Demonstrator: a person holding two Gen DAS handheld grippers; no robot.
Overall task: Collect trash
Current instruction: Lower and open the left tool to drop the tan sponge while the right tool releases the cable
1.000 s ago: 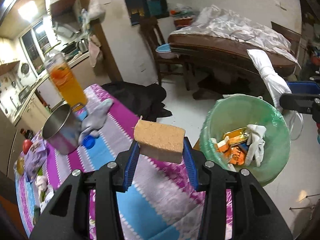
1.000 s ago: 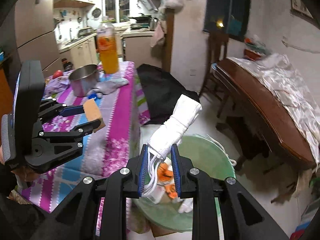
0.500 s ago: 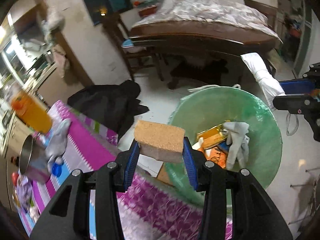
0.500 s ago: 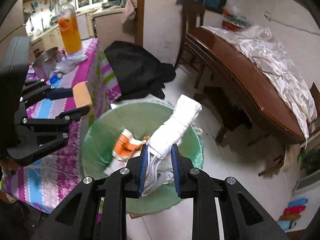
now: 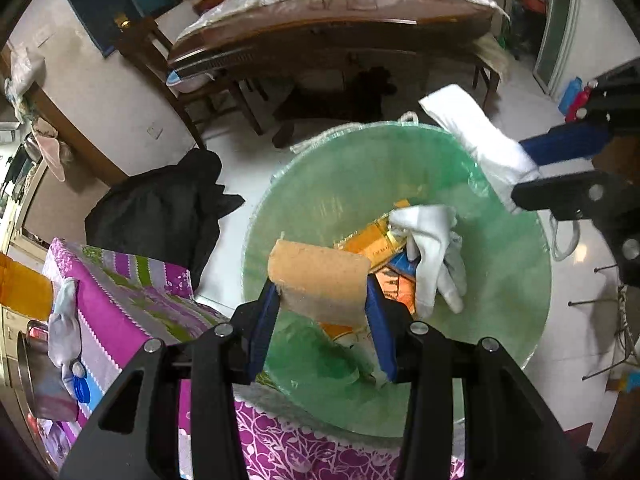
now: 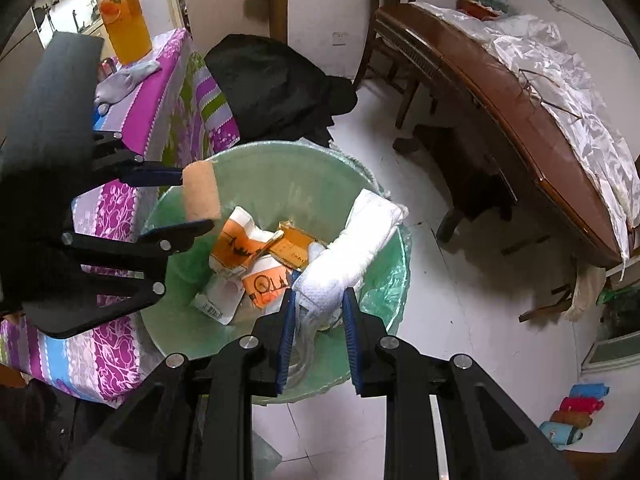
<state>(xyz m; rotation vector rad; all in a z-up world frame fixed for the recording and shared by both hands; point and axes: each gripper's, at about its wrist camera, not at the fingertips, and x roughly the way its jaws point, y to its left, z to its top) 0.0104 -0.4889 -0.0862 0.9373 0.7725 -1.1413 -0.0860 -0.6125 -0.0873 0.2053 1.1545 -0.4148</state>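
A tan sponge block (image 5: 320, 280) is clamped between the blue pads of my left gripper (image 5: 322, 300), which hangs over the near side of a green-lined trash bin (image 5: 320, 184). From the right wrist view the same sponge (image 6: 201, 191) sits above the bin's left rim (image 6: 168, 200). My right gripper (image 6: 319, 304) is shut on a white folded cloth with thin cords (image 6: 352, 240), held above the bin's near right part; that cloth (image 5: 476, 140) also shows at the bin's far right edge. Orange cartons (image 6: 240, 240) and a white glove (image 5: 432, 248) lie inside.
A table with a purple striped cloth (image 5: 120, 280) stands beside the bin, carrying a bottle of orange drink (image 6: 124, 20), a grey glove (image 6: 124, 80) and a steel pot (image 5: 36, 380). A black garment (image 6: 276, 84) lies on the floor. A covered wooden table (image 6: 520, 92) stands right.
Both grippers have come down and moved from beside the table to over the bin, tilting more steeply downward. The sponge and the white cloth stay gripped throughout.
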